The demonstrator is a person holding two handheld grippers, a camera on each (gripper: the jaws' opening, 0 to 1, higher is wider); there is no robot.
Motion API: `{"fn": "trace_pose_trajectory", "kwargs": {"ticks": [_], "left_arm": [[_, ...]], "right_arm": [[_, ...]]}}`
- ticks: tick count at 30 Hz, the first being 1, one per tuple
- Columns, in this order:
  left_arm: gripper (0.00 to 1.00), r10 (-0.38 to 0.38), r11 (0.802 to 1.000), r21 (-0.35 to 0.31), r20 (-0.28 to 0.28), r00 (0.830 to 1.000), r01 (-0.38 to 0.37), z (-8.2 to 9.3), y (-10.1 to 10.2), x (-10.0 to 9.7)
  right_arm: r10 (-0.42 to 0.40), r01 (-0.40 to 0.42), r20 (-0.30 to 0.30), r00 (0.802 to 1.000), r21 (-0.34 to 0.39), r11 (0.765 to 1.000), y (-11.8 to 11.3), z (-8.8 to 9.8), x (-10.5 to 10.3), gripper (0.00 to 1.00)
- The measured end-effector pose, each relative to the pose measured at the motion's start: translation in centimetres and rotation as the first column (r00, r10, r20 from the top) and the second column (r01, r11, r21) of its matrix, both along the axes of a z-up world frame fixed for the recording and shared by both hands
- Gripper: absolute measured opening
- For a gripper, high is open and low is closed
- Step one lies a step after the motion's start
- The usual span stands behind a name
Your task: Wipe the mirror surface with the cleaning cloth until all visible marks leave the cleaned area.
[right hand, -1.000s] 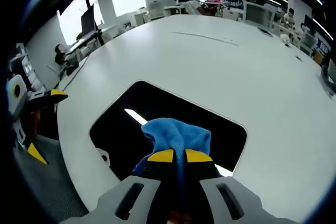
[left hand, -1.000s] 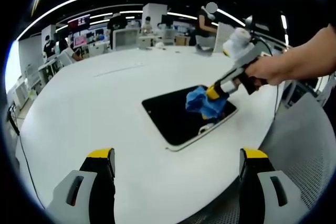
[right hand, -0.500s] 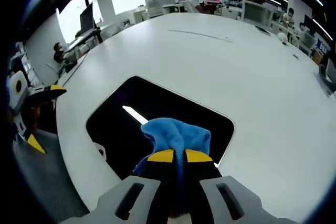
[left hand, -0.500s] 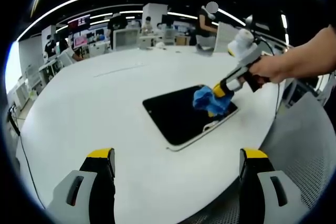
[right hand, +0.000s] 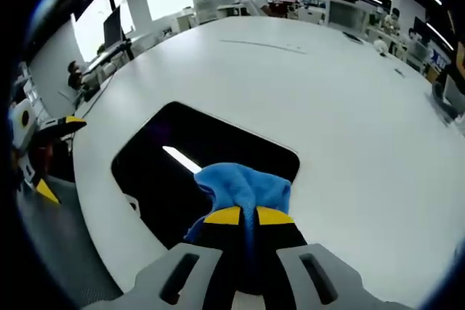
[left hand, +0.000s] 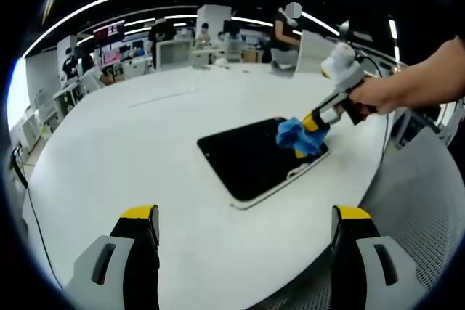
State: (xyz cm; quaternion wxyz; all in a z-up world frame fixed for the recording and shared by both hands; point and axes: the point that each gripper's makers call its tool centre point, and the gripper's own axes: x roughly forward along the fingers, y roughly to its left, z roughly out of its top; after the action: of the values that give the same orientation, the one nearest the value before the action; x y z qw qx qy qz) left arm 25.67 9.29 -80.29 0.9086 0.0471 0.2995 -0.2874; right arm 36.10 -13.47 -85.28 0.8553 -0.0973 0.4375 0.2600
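A dark rectangular mirror (left hand: 254,159) with a white rim lies flat on the round white table (left hand: 131,150). My right gripper (left hand: 314,122) is shut on a bunched blue cleaning cloth (left hand: 296,134) and presses it on the mirror's far right corner. In the right gripper view the cloth (right hand: 247,188) bulges above the yellow-tipped jaws of my right gripper (right hand: 247,215), over the mirror (right hand: 174,168). My left gripper (left hand: 243,215) hangs open above the table's near side, well short of the mirror, with nothing between its jaws.
A person's hand (left hand: 396,92) holds the right gripper. A grey mesh chair (left hand: 421,201) stands at the table's right edge. Desks, monitors and people fill the office behind. The left gripper (right hand: 36,150) appears at the left of the right gripper view.
My right gripper has dragged the cloth across the mirror toward its far right corner. The left gripper has stayed put.
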Motion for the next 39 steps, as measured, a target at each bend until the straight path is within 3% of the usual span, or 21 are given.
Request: {"fn": "trace_pose_trajectory", "kwargs": {"ticks": [16, 39], "left_arm": [[0.99, -0.010, 1.000, 0.001, 0.002, 1.000, 0.010, 0.0, -0.1, 0.0], [0.99, -0.016, 1.000, 0.002, 0.002, 1.000, 0.016, 0.0, -0.3, -0.1]], "right_arm": [[-0.057, 0.057, -0.012, 0.998, -0.004, 0.998, -2.0, -0.1, -0.2, 0.01], [-0.073, 0.073, 0.002, 0.997, -0.042, 0.996, -1.7, -0.1, -0.7, 0.01]]}}
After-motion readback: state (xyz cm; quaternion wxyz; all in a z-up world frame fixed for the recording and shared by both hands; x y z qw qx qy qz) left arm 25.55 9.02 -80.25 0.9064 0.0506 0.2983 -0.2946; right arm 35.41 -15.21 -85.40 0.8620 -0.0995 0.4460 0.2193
